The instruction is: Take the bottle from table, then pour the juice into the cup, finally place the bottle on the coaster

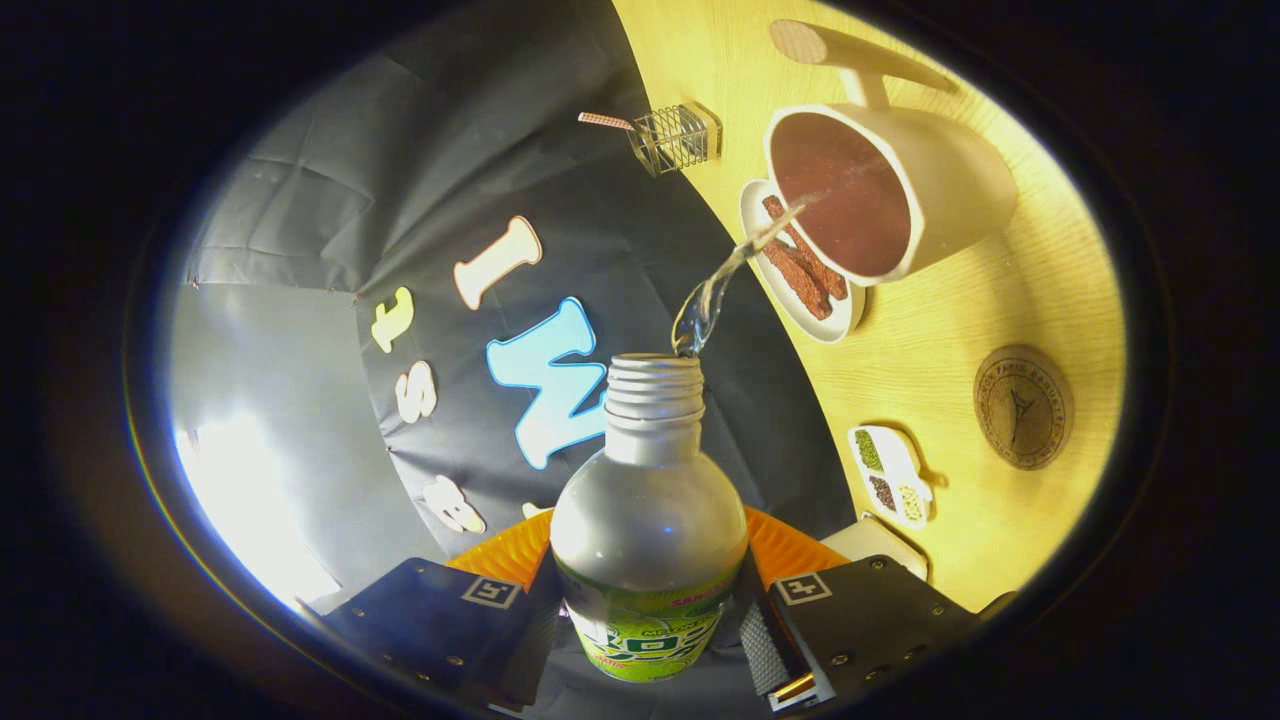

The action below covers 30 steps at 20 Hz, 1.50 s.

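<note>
Pouring step in hand. The tool [650, 610] is clamped on the bottle [648, 540], tipped over the table [960, 330]; a stream runs into the cup [885, 190], apparently landing inside. Next: right the bottle, carry it to the coaster [1022, 406] near the cup.

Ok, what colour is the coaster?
Brown, cork-like, with a dark round stamp; the coaster shows best in the gripper view, lying on the table.
</note>
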Motion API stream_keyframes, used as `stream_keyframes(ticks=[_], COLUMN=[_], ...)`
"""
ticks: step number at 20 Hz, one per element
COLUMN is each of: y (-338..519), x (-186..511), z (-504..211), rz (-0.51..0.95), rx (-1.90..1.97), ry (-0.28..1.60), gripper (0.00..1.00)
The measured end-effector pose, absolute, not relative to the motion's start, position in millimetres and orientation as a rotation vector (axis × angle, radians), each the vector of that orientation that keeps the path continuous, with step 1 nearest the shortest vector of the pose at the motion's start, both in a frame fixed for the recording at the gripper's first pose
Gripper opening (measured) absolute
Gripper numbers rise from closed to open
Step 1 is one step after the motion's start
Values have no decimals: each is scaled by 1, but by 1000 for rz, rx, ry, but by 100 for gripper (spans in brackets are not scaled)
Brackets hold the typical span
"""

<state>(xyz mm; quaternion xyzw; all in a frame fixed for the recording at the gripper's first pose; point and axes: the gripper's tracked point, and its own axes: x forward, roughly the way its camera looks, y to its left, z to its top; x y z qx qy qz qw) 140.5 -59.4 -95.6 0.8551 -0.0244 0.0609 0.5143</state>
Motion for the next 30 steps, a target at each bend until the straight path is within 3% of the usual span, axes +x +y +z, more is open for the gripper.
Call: stream_keyframes(ticks=[30], y=[-94], x=[139], z=[-94], rz=[80], rx=[2162], ry=[-132], gripper=[77])
